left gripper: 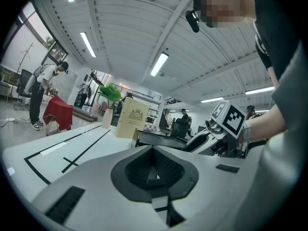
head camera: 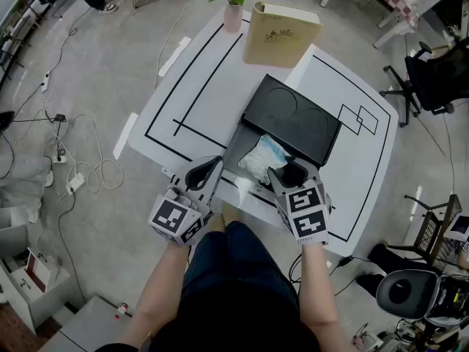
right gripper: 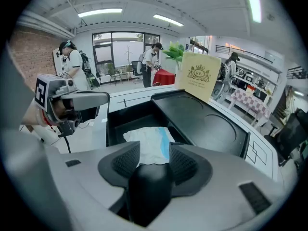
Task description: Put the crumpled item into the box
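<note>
Head view shows a white surface (head camera: 220, 72) marked with black lines, and a black box (head camera: 233, 151) sitting open near the middle of its near edge. The crumpled item (head camera: 262, 158), white with a pale blue patch, lies inside the box on its floor. A flat black lid (head camera: 293, 117) with two round impressions adjoins the box on its far side. Whether the lid rests on the box's rim or just beside it cannot be told. The right gripper (head camera: 288, 174) hangs over the near right part of the box, tilted steeply down. In the right gripper view its jaws stand spread wide; the crumpled item shows in the gap beyond them, and neither pad touches it. The left gripper (head camera: 207, 169) hovers at the box's near left corner, pointing almost level across the surface. In the left gripper view its jaws are pressed together with nothing between them. The two grippers are near each other but apart, one at each side of the box's near end. At the far edge of the surface a tan carton (head camera: 281, 35) with a gold crest stands upright. Just beside it, toward the far left, stands a green plant in a pink vase (head camera: 233, 13).
</note>
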Tool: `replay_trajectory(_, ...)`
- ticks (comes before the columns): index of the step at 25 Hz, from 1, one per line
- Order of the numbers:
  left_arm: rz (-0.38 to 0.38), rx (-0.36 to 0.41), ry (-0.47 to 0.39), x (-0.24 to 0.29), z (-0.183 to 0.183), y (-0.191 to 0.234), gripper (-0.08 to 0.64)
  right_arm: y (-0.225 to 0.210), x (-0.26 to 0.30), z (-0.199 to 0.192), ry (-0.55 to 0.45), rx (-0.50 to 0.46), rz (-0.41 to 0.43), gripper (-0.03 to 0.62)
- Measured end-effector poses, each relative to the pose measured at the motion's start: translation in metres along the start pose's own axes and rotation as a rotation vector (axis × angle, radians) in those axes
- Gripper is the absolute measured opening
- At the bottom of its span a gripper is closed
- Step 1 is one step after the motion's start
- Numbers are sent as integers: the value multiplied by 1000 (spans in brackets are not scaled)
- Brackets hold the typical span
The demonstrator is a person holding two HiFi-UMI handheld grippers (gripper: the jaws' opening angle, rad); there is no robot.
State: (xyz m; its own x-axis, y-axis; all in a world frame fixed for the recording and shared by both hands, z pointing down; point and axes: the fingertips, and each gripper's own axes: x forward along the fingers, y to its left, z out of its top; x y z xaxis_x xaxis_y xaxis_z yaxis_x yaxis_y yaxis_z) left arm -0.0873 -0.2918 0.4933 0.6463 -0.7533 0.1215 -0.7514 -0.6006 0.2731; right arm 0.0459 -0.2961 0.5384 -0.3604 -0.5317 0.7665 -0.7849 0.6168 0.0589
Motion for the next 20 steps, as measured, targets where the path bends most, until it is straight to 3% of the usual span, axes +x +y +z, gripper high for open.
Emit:
replay_trajectory(6, 0, 6, 3, -1, 0, -1, 0, 6, -3, 0, -17, -19, 20, 195)
replay_trajectory(16, -6, 5, -2, -1, 3, -10, 0, 7, -25, 12, -177, 32, 16, 23)
replay_trajectory(20, -12, 11, -1, -1, 5, -16, 0, 7, -38, 17, -263, 95, 40, 6)
